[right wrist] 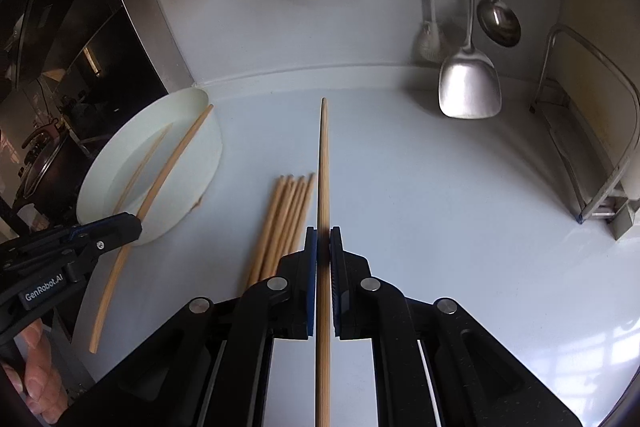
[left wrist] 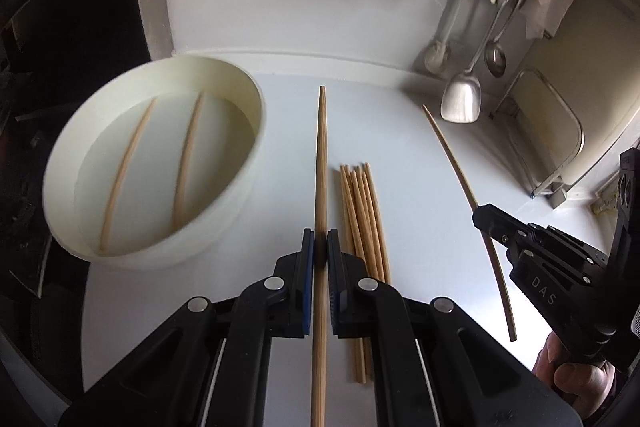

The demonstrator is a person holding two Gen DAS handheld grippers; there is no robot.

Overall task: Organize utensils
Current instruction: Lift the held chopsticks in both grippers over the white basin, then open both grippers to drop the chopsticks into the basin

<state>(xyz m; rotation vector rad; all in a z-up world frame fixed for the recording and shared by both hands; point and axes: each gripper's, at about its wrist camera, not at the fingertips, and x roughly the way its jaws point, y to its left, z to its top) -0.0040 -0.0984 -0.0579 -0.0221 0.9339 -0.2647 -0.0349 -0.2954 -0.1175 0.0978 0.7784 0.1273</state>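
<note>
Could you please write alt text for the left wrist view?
The left gripper is shut on one chopstick above a white counter. A white bowl to its left holds two chopsticks, a loose bundle lies right, and the right gripper holds another.

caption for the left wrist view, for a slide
Left gripper shut on a chopstick, bundle on counter, two chopsticks in white tub.

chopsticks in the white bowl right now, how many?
2, both lying in the white bowl: one toward its left side, one toward its right side. None looks hidden.
</note>
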